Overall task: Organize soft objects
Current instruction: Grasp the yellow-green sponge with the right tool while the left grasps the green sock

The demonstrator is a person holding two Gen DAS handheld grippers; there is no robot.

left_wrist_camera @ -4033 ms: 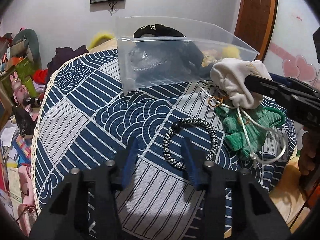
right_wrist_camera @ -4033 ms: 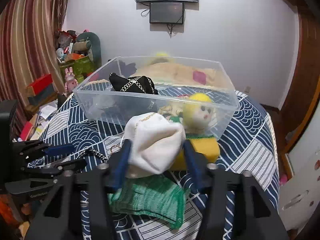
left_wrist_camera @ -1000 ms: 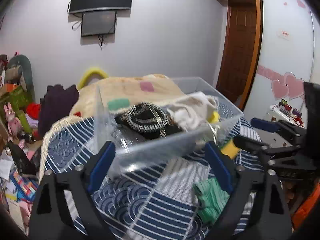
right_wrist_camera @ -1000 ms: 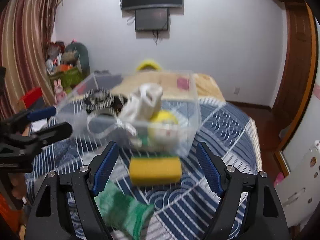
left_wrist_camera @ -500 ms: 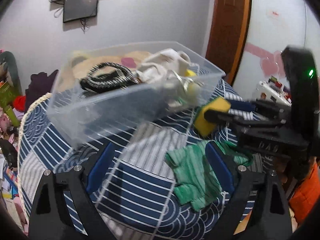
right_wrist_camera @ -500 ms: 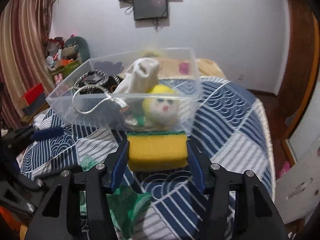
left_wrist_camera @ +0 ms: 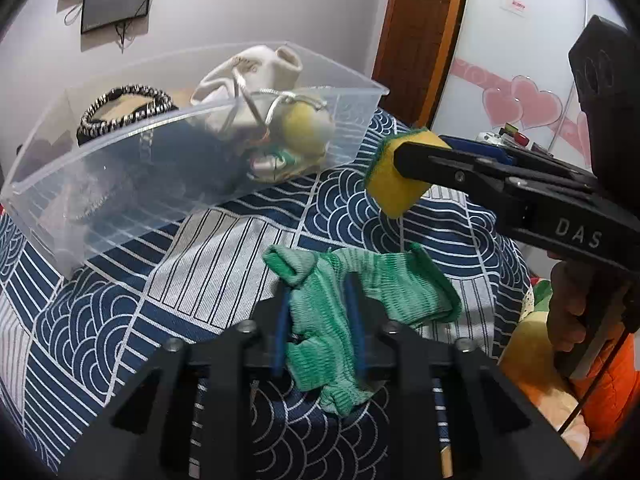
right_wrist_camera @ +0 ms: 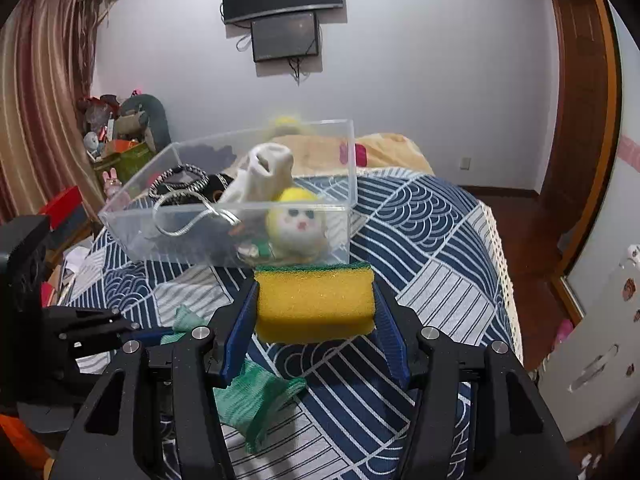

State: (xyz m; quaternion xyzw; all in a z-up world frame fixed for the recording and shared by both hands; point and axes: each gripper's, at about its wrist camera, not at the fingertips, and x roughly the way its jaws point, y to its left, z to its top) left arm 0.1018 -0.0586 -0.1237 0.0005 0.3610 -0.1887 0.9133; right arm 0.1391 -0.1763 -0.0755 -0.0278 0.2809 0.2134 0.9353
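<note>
Right now the right gripper (right_wrist_camera: 315, 312) clamps a yellow rectangular sponge with a green top (right_wrist_camera: 315, 305) just before the clear plastic bin (right_wrist_camera: 244, 224) (lifted off the cover), while the left gripper (left_wrist_camera: 319, 320) pinches a crumpled green knitted cloth (left_wrist_camera: 340, 304) nearer than that bin.

"DAS" in pale raised capitals on the black side of the right gripper (left_wrist_camera: 416, 152), seen from the left wrist view. Small red-and-white label (left_wrist_camera: 518, 5) on the white panel beside the door, print too small to read. Nothing else legible in either view.
</note>
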